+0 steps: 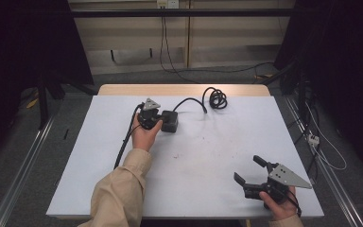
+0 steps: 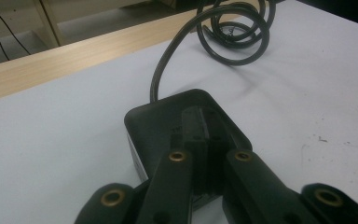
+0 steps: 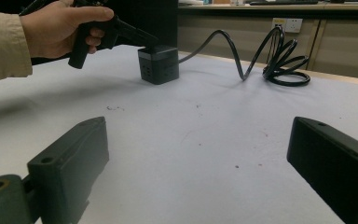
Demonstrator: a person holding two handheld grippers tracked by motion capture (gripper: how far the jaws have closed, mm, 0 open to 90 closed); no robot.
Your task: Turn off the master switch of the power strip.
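Observation:
A black cube-shaped box (image 1: 171, 122) (image 2: 161, 116) (image 3: 158, 67) stands on the white table top (image 1: 208, 156), left of centre at the far side. Its thick black cable runs to a coil (image 1: 216, 98) (image 2: 235, 32) (image 3: 284, 65) near the far edge. A hand holds my left gripper (image 1: 159, 118) (image 2: 204, 126) (image 3: 151, 43). It is shut, with the jaws pressed together and nothing between them, and its tips rest on the box's top face. My right gripper (image 1: 248, 169) (image 3: 198, 126) lies low near the front right corner. It is open, points toward the box and holds nothing.
A strip of bare wood (image 1: 184, 90) runs along the table's far edge. Loose cables and a white power strip (image 1: 313, 139) lie on the floor to the right. Metal rails (image 1: 23, 161) flank the table. A wall socket (image 3: 286, 23) sits behind the coil.

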